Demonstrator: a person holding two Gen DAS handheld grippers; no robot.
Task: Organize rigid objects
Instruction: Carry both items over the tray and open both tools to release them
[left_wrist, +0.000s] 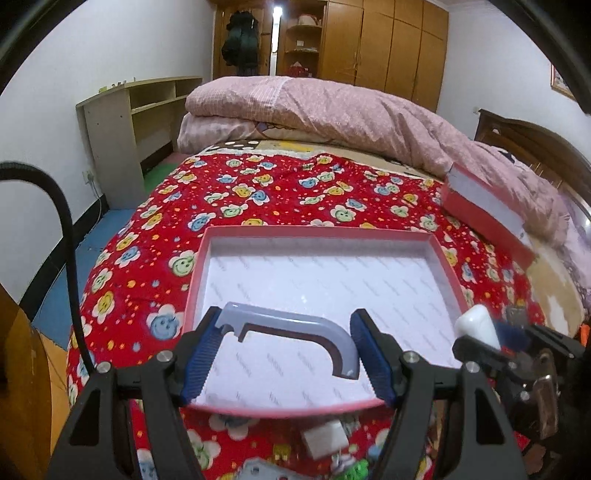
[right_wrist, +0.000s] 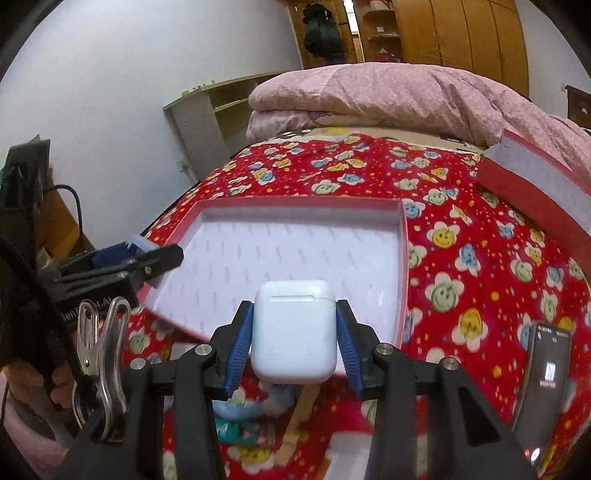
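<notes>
Grey bracket pinched in left gripper, long axis crosswise between the pads, hanging over the near half of the open box. Earbud case clamped in right gripper — at the box's near rim, likewise ahead. Lid well apart on the bed.

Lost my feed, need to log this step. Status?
Left gripper shut on grey bracket. Right gripper shut on white earbud case. Both over the open box; nothing blocking.
</notes>
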